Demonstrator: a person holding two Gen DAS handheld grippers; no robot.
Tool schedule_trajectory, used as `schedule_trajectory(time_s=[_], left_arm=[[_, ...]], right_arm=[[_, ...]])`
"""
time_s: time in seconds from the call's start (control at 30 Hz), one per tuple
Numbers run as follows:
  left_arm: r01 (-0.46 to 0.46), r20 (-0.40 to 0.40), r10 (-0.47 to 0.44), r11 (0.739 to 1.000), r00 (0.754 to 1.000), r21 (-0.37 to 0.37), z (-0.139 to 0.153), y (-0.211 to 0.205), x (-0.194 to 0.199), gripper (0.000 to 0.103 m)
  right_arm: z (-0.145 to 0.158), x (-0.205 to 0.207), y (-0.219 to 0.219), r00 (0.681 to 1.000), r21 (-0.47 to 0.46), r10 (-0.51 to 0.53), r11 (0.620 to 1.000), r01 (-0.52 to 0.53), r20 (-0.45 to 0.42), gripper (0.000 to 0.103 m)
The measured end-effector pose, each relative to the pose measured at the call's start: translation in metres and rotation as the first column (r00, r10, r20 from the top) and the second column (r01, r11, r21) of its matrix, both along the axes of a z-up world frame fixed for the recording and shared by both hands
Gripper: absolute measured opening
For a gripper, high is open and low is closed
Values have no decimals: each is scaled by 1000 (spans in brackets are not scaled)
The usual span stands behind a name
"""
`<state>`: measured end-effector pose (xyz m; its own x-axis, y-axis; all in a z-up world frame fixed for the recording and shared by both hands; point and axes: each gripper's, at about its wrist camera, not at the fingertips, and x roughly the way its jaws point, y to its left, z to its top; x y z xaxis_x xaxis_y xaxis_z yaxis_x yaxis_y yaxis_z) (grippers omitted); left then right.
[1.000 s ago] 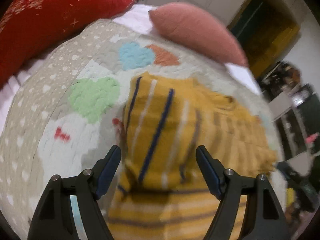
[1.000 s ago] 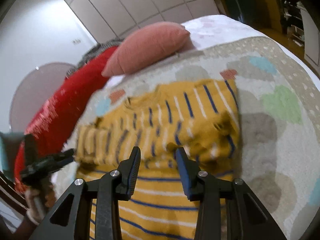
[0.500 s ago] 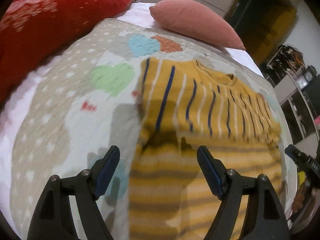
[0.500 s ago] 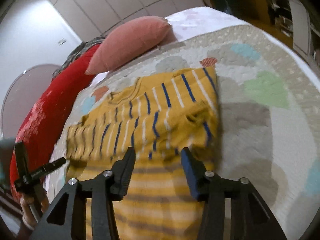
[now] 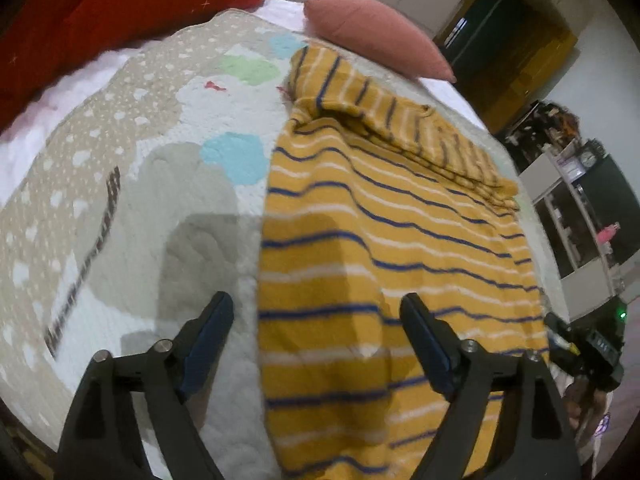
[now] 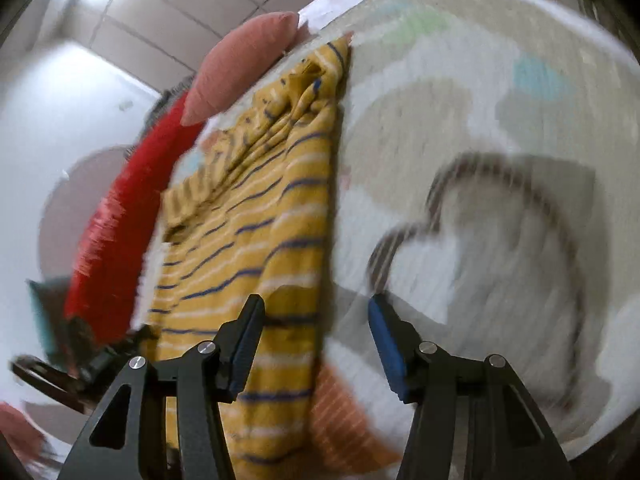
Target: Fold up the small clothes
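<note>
A yellow sweater (image 5: 380, 240) with blue and white stripes lies flat on the quilt (image 5: 120, 200), its top part and sleeves folded down across the chest. My left gripper (image 5: 318, 320) hovers over the sweater's lower left edge, jaws opening, nothing pinched between them. In the blurred right wrist view, the right gripper (image 6: 316, 320) hangs over the sweater's (image 6: 260, 220) lower right edge, jaws also opening and holding nothing. The right gripper (image 5: 580, 352) also shows at the left view's right border, next to the hem.
A red pillow (image 5: 120, 8) and a pink cushion (image 5: 372, 28) lie at the far end of the bed. Shelving (image 5: 580, 208) and a dark doorway (image 5: 500, 52) stand beyond the bed's right side. The patterned quilt (image 6: 480, 160) spreads wide to the right of the sweater.
Both grippers have drawn back from the folded top part toward the sweater's lower edge, and both jaws have widened. The right view has rolled and blurred.
</note>
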<state>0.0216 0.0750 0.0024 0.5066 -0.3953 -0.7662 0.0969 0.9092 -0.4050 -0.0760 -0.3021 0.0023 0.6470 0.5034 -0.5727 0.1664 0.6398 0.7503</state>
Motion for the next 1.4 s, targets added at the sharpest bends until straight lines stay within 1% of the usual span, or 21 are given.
schedule_trajectory(time_s=[0.07,0.1,0.17,0.23,0.33,0.47,0.6,0.73,0.8,0.87,0.97,1.0,1.03,1.07,1.1,1.17,1.2,1.3,1.4], left_arm=[[-12,-6,12,998,1000,-54,-2,0,-9,91],[-23,-3,22,997,1000,-75,-2,0,-15,91],[-29,0,29,994,1000,-109,-3,0,-25,91],[-32,6,33,991,999,-132,-4,2,-36,91],[-22,8,23,990,1000,-142,-5,0,-51,92],[1,15,2,991,1000,-135,-7,0,-65,94],[3,42,3,991,999,-134,-9,1,-72,94],[10,44,-8,998,999,-61,-7,-9,-75,94],[24,35,-24,1000,999,-13,-7,-15,-78,94],[45,22,-45,999,999,16,-7,-21,-82,94],[69,10,-69,998,998,-12,-8,-23,-88,94],[75,11,-74,997,997,-29,-9,-22,-91,93],[76,13,-76,996,997,-45,-10,-20,-93,90],[72,13,-72,996,997,-60,-11,-17,-95,84],[67,13,-66,996,998,-66,-11,-14,-96,82],[50,10,-49,995,999,-86,-12,-6,-98,70],[44,8,-43,995,999,-94,-12,-4,-99,67],[31,-3,-31,989,1000,-147,-15,4,-100,66],[26,-5,-28,986,1000,-165,-15,6,-101,67]], right_arm=[[-2,-7,7,1000,48,11,999,-12,11,60],[-4,-9,11,1000,73,23,997,-24,13,60],[-6,-13,19,999,93,44,995,-45,18,60],[-6,-16,27,998,103,53,993,-55,28,61],[-7,-23,36,998,129,49,990,-54,42,62],[-10,-30,39,998,123,23,992,-31,65,62],[-15,-30,35,998,168,-7,986,-4,63,62],[-15,-32,36,997,148,-6,989,-5,74,62],[-14,-33,38,997,139,-12,990,0,82,62],[-15,-35,37,996,137,-13,991,1,88,62],[-15,-35,39,995,138,-15,990,1,98,62],[-15,-36,40,995,138,-16,990,2,100,62],[-15,-36,40,995,136,-17,991,3,103,62],[-15,-37,41,994,133,-17,991,3,106,62],[-16,-38,41,994,129,-19,992,4,110,62],[-16,-39,43,993,120,-22,993,8,116,62],[-16,-40,44,993,116,-23,993,9,118,62],[-15,-40,46,992,105,-29,994,16,124,62],[-14,-40,49,991,94,-34,995,22,129,62]])
